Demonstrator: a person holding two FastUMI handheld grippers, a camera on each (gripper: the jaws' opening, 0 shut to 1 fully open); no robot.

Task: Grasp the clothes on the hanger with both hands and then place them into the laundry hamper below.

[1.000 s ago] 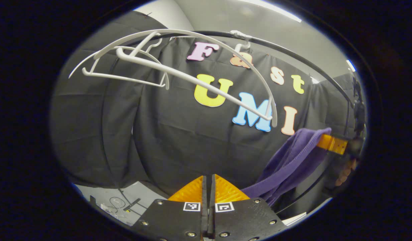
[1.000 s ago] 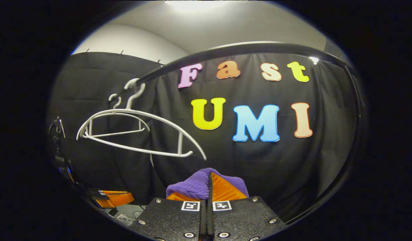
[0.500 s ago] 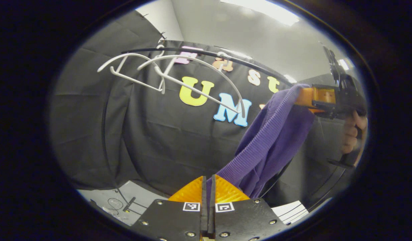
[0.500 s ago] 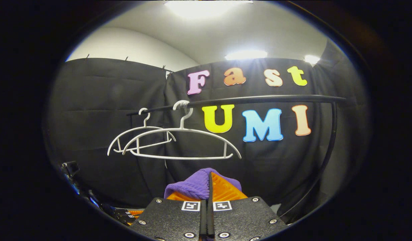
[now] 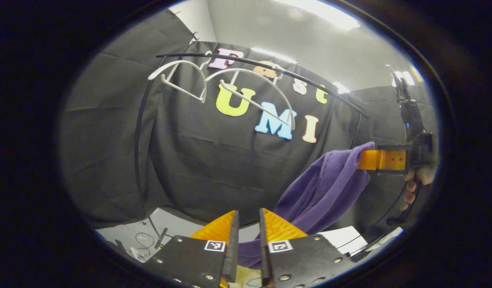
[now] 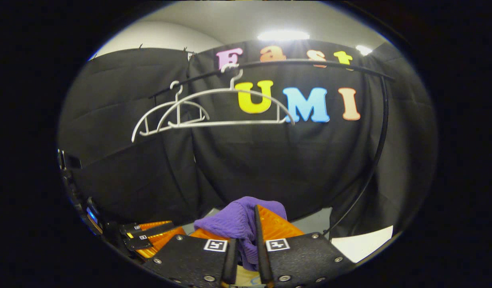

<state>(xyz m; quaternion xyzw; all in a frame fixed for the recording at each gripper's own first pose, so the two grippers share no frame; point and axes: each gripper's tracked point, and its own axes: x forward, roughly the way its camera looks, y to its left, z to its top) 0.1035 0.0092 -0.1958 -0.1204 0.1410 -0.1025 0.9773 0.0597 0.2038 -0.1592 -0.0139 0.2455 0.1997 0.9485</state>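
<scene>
Purple sweater (image 5: 325,188) is hanging free — my left gripper (image 5: 248,224) is spreading apart, right gripper (image 6: 246,224) is clamping cloth — I'm lowering gently.

I see two hangers (image 6: 214,112) on the rail (image 6: 309,63) up behind, the garment (image 5: 321,192) slung from my right gripper (image 5: 383,160) across to my left gripper (image 5: 249,228) below

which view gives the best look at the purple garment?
Left gripper view. There the purple garment hangs as a long drape from the right gripper down to the left gripper. The right gripper view has only a bunched fold of it between that gripper's own jaws.
</scene>
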